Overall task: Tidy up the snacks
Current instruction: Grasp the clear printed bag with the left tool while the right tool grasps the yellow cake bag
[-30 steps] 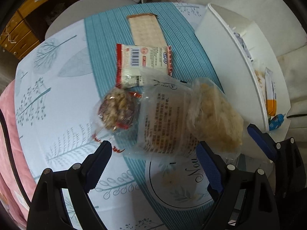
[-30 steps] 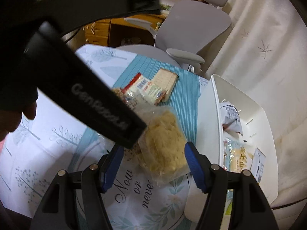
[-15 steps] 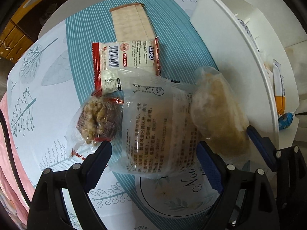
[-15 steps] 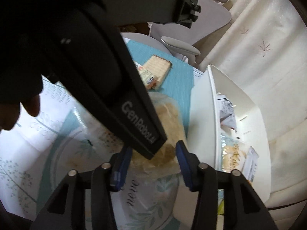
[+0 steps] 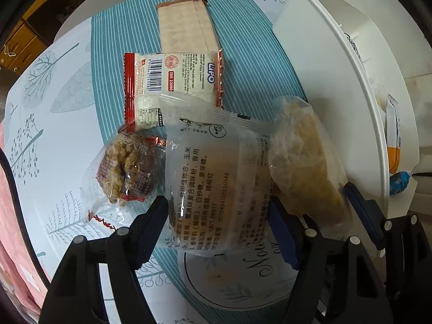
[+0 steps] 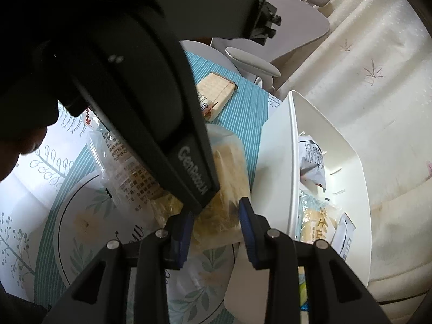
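A clear packet with black print (image 5: 216, 178) lies on the table between the fingers of my left gripper (image 5: 216, 203). Its jaws are closing, and the pads stand at the packet's sides without visibly squeezing it. Right beside it is a clear bag of yellow crisps (image 5: 305, 162), tipped up on its edge. My right gripper (image 6: 216, 210) is still closing and its blue pads press on that crisps bag (image 6: 226, 189). One right finger (image 5: 361, 216) shows beyond the bag. The white bin (image 6: 278, 162) stands just to the right.
A nut cake in a clear wrapper (image 5: 127, 170), a red-edged LIPO packet (image 5: 172, 81) and a beige cracker pack (image 5: 186, 27) lie on the striped runner. Several packets (image 6: 313, 159) sit in the bin. The left gripper's black body (image 6: 151, 94) blocks much of the right wrist view.
My left gripper came down closer over the printed packet and its jaws narrowed. The right jaws closed in on the crisps bag, which tipped up on edge.
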Demonstrator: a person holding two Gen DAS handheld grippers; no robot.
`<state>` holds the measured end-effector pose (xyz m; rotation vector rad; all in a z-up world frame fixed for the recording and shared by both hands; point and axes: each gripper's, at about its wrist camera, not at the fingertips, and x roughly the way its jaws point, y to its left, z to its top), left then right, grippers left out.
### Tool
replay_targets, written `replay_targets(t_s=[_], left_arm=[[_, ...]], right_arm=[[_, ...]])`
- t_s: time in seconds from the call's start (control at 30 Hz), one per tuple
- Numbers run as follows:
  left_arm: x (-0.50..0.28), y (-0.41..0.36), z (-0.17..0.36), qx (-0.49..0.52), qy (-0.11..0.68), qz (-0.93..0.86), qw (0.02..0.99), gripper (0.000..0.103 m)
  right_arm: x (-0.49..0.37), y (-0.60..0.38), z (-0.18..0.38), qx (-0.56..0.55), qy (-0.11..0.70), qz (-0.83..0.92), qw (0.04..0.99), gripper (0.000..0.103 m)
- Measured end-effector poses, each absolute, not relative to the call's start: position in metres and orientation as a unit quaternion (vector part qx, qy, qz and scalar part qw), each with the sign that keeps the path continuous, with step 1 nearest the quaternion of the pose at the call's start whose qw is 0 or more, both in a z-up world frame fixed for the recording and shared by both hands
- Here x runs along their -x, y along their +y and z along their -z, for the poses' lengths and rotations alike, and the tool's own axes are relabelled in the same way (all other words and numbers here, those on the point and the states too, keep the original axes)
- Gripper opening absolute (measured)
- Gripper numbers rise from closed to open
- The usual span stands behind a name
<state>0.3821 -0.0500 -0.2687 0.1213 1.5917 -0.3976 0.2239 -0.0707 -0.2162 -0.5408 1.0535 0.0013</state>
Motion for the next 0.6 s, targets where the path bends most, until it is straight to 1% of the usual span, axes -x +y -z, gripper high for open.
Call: replay_targets(t_s=[0.03, 0.13, 0.6], left_arm=[[-0.380, -0.051, 0.268, -0.056, 0.708, 0.175, 0.681, 0.068], [-0.374, -0.046, 0.261, -0.057, 0.706, 0.176, 0.684, 0.064], [-0.346, -0.023, 0.243, -0.069, 0.716, 0.168, 0.674, 0.063]], right_arm=[[-0.224, -0.063, 0.215, 0.256, 0.496, -0.002, 0.829, 0.033], [-0.225, -0.063, 0.214, 0.254, 0.500, -0.004, 0.828, 0.033], [-0.215, -0.053, 0.199, 0.256, 0.522, 0.005, 0.814, 0.032]])
